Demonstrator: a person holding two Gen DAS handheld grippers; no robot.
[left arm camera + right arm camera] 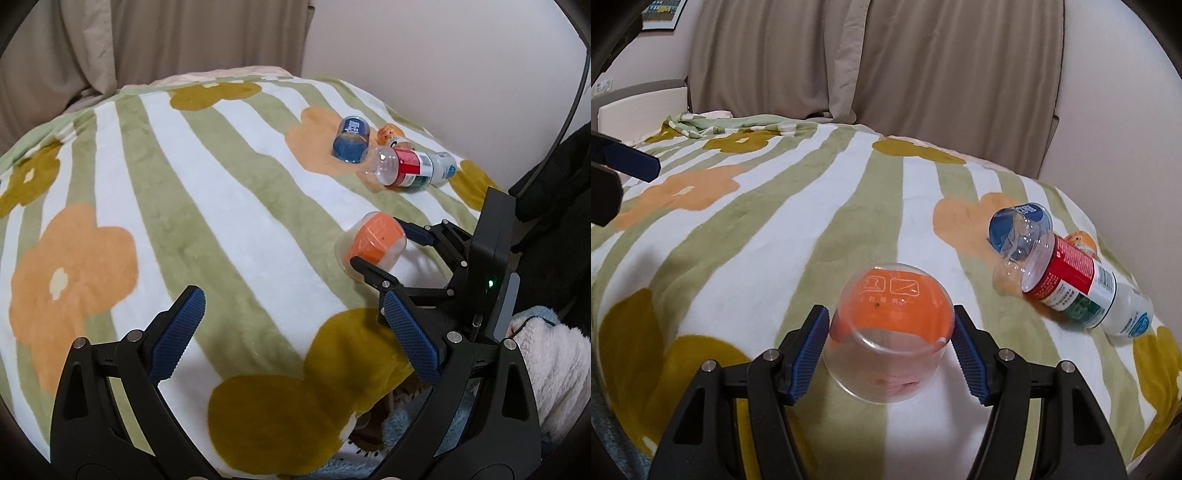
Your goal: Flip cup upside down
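The cup (888,332) is clear plastic with an orange lid or film on one end. It sits between the blue pads of my right gripper (890,350), which is shut on it; the orange end faces away and up. In the left wrist view the cup (373,245) is held tilted just above the blanket by the right gripper (384,247). My left gripper (295,332) is open and empty, above the blanket, to the near left of the cup. Its finger (631,162) shows at the left edge of the right wrist view.
A striped floral blanket (184,184) covers the bed. A blue cup (351,140), a clear bottle with a red label (406,168) and a small orange object (391,134) lie on it beyond the cup. Curtains (886,55) hang behind. Fluffy cloth (554,362) lies at right.
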